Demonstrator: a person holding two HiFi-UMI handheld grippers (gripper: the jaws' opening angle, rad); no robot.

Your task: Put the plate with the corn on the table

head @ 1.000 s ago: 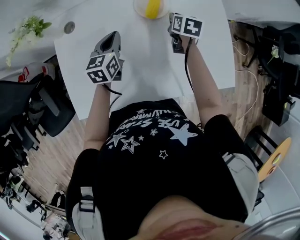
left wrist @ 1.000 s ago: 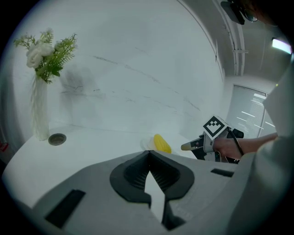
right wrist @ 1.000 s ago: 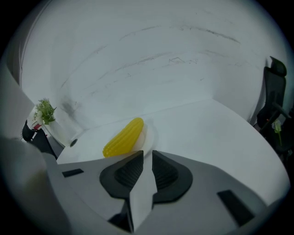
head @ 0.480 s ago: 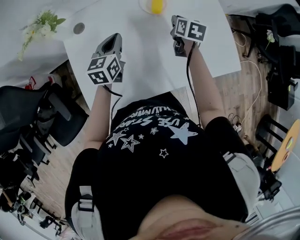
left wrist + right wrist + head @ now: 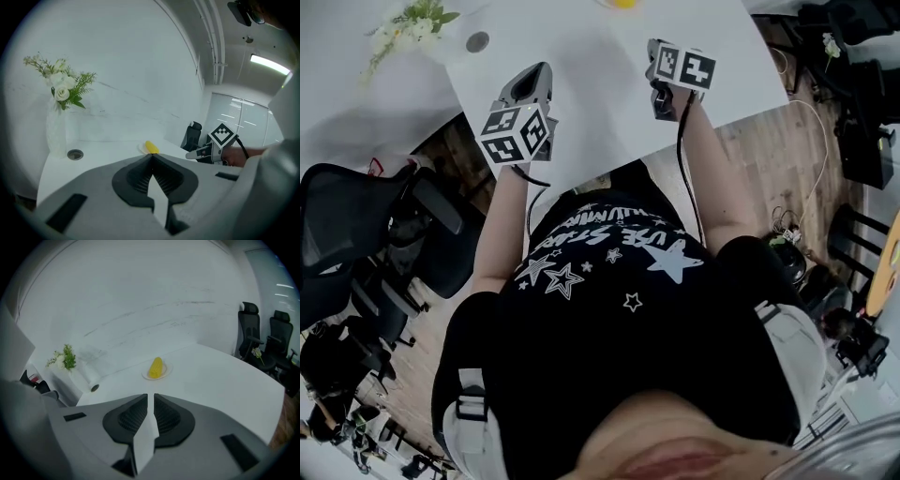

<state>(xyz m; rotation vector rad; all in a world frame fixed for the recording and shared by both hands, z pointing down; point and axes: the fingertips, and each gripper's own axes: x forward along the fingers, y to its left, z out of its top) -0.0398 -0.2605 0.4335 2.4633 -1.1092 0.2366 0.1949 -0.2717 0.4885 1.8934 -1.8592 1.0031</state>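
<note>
The job looked done, for the round white plate with yellow corn (image 5: 157, 368) sat on the white table (image 5: 225, 380) at upper middle, while the left gripper (image 5: 151, 156) was clenched empty and the right gripper (image 5: 150, 395), which had just been closing, was a crack apart and empty, so next both only needed to keep away.

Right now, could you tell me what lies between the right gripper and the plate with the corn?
Only bare white table separates the right gripper from the plate, as the right gripper view shows; its jaws have just been closing, nothing between them.
</note>
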